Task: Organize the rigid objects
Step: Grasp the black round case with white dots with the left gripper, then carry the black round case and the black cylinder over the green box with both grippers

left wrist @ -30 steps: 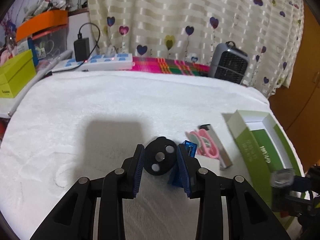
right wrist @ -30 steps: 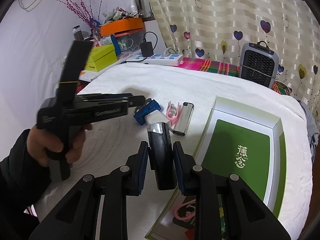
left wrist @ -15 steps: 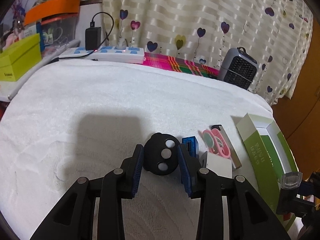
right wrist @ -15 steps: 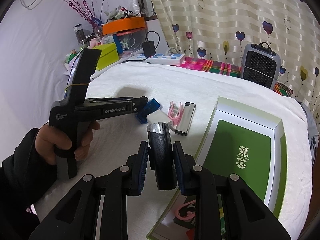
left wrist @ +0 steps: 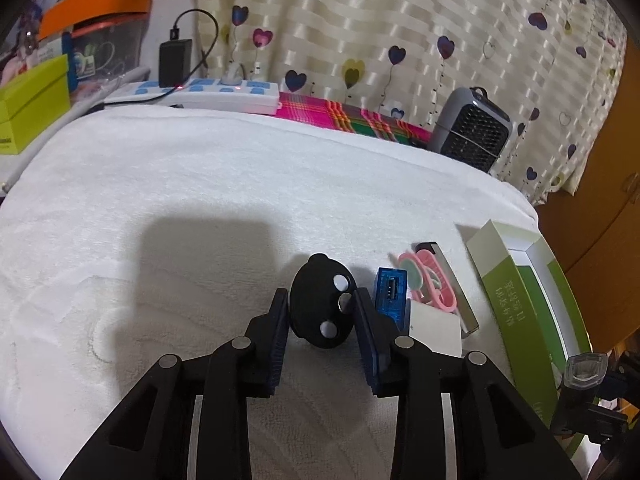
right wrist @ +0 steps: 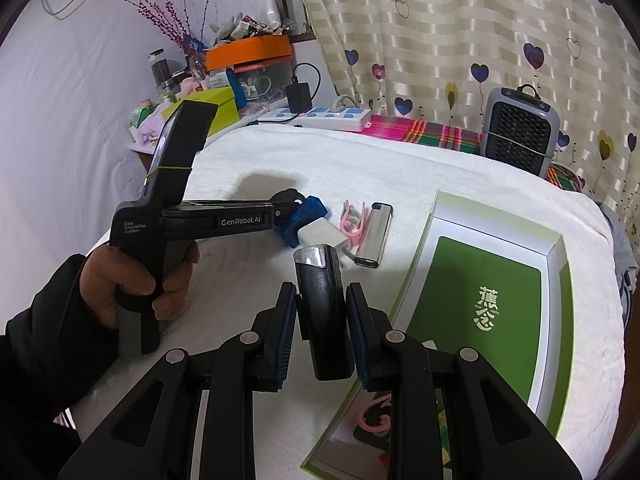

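Left hand-held gripper (left wrist: 322, 312): we are closing half-open jaws around the black fob (left wrist: 323, 306); pads seem to be touching it, grip unconfirmed.
Fob: lying mid-table (left wrist: 200, 200) on the towel, beside the blue adapter (left wrist: 391, 292), awaiting sorting.
Right hand-held gripper (right wrist: 322, 332): we are clamping the black light (right wrist: 324, 312) narrowly, holding it above the table's right side near the box (right wrist: 492, 300), likely its destination.

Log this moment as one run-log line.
left gripper: closing on black remote on white towel | right gripper: shut on black lighter, raised beside green box
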### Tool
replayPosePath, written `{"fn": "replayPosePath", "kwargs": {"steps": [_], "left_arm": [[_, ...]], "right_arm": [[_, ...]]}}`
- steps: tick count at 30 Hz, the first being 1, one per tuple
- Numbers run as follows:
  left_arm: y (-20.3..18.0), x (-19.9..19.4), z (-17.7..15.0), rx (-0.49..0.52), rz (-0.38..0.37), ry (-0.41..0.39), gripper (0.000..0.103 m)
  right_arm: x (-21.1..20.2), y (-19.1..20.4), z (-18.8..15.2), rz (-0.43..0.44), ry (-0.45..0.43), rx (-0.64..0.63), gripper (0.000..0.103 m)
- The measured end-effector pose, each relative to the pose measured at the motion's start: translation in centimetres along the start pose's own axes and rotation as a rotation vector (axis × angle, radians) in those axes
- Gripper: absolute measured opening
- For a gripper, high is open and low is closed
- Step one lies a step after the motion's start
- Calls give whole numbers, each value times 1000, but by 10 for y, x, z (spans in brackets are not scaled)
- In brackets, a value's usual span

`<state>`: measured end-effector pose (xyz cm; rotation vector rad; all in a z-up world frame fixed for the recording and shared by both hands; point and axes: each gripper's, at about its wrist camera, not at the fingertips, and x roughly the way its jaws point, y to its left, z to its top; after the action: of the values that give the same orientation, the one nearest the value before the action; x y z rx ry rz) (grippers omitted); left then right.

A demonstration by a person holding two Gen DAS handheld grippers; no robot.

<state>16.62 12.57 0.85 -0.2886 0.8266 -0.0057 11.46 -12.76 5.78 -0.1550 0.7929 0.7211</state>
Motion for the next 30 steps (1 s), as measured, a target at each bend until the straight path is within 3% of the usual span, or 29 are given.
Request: {"fn": "replayPosePath", "kwargs": {"steps": [11,30], "left_arm": [[-10,-35,-9,20,29,-60,30],[-75,-111,-60,121,-84,-146,30]], "right_arm": [[-12,-1,-8,-23,-27,33,27],[-46,7,-28,-61,-104,78,27]]}}
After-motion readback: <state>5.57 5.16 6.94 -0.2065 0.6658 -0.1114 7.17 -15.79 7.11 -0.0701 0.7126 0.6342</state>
